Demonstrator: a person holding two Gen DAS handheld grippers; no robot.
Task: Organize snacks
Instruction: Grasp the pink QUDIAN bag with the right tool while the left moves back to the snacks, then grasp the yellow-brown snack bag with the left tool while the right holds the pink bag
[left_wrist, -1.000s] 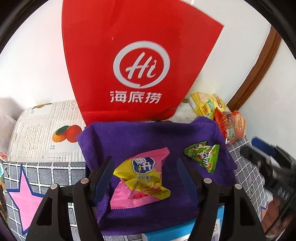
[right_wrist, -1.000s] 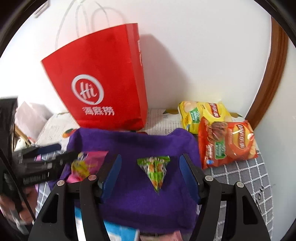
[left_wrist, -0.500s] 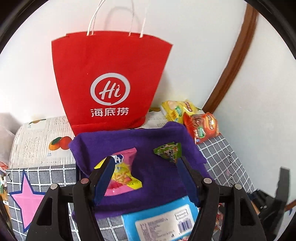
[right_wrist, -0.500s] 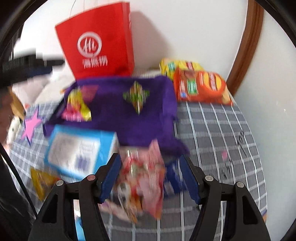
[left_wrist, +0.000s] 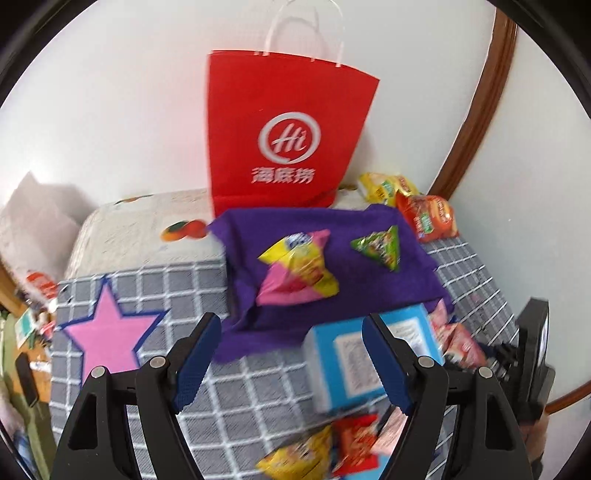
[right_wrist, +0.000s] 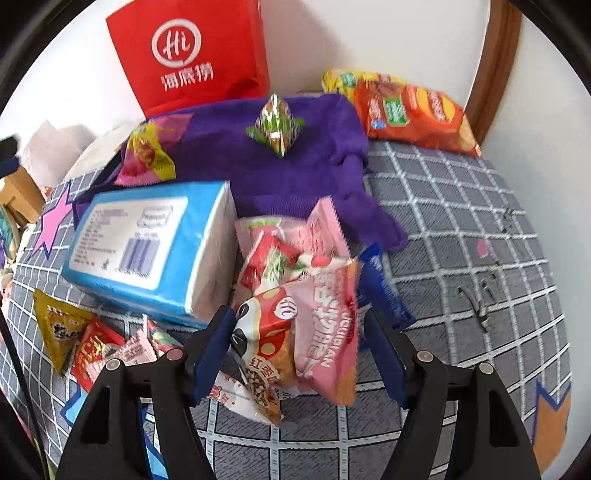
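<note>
Purple cloth (left_wrist: 332, 284): sorting spot on the desk, holding two sorted packets.
Right tongs (right_wrist: 297, 354): released, straddling the pink snack packet (right_wrist: 321, 317), likely next pick.
Left tongs (left_wrist: 291, 360): released, empty.

Pink-yellow packet (left_wrist: 295, 267) and green triangular packet (left_wrist: 378, 247) flat on purple cloth (left_wrist: 332, 302).

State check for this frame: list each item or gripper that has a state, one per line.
left gripper: open, holding nothing
right gripper: open, fingers either side of the pink snack packet
red paper bag: upright
purple cloth: spread, rumpled
green triangular snack: on the cloth
blue box: lying flat
</note>
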